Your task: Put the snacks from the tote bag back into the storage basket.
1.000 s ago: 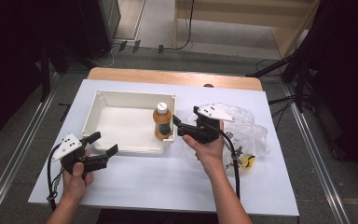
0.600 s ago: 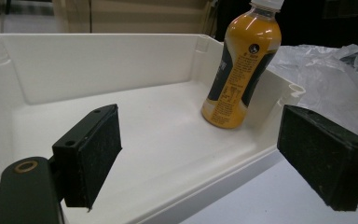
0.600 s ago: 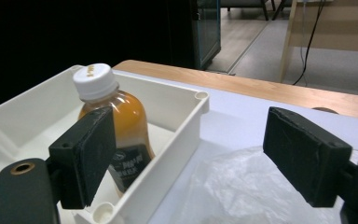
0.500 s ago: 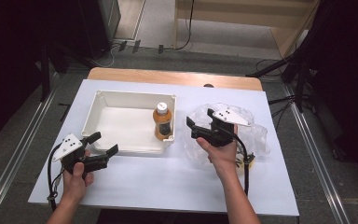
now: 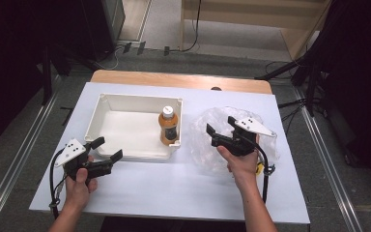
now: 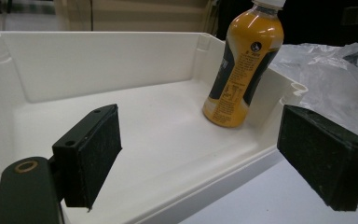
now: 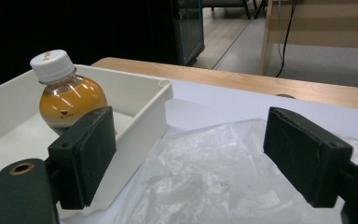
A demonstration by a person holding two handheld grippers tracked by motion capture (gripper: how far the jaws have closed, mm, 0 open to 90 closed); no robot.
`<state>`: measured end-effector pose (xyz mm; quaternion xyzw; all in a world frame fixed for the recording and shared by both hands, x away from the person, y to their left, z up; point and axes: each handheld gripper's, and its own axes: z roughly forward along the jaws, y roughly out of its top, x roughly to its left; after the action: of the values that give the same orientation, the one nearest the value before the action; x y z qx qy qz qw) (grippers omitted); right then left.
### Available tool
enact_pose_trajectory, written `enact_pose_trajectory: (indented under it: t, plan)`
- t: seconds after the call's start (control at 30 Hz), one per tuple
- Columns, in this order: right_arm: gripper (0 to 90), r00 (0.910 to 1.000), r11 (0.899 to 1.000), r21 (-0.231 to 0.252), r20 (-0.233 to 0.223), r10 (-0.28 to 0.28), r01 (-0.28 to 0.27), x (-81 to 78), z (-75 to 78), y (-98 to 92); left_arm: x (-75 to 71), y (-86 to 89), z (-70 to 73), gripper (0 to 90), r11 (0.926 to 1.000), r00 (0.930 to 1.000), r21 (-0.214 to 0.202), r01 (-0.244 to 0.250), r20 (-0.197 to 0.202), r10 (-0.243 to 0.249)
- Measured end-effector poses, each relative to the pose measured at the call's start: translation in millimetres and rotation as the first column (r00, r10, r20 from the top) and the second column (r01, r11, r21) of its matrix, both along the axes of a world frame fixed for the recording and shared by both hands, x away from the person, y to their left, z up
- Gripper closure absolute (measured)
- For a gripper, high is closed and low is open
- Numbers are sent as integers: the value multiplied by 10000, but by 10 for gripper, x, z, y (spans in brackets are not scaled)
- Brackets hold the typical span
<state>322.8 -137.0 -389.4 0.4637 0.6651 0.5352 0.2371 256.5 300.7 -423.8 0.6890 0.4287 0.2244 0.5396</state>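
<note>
An orange juice bottle [image 5: 169, 126] with a white cap stands upright in the near right corner of a white tray [image 5: 125, 99]. My right gripper [image 5: 221, 126] is open and empty, hovering over a crumpled clear plastic bag [image 5: 207, 150] to the right of the tray. My left gripper [image 5: 107, 149] is open and empty just in front of the tray's near left rim. The left gripper view [image 6: 200, 140] looks into the tray [image 6: 98, 60] at the bottle [image 6: 242, 70]. The right gripper view [image 7: 189, 154] has the bag [image 7: 214, 186] below the jaws and the bottle [image 7: 67, 98] at the left.
The white tabletop [image 5: 174, 193] has free room in front of the tray. A wooden strip [image 5: 183, 79] runs along the far edge. A small yellow item [image 5: 260, 167] lies by the bag near my right wrist. Cables trail from both grippers.
My right gripper has moved to the right, away from the bottle, and is over the plastic bag. The left gripper has stayed in place.
</note>
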Motion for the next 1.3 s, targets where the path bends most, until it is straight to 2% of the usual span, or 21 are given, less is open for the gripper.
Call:
enact_pose_trajectory:
  t: [0.67,1.3]
  plan:
    - [181,9980,9981,9,126,-616,616,-171,-137,-430,3,8,-7,136,10000,10000,-29,-83,-31,83]
    - [181,9947,9948,-53,109,-1020,1021,-298,-237,-696,4,16,-13,135,9999,9999,-38,-95,-61,95]
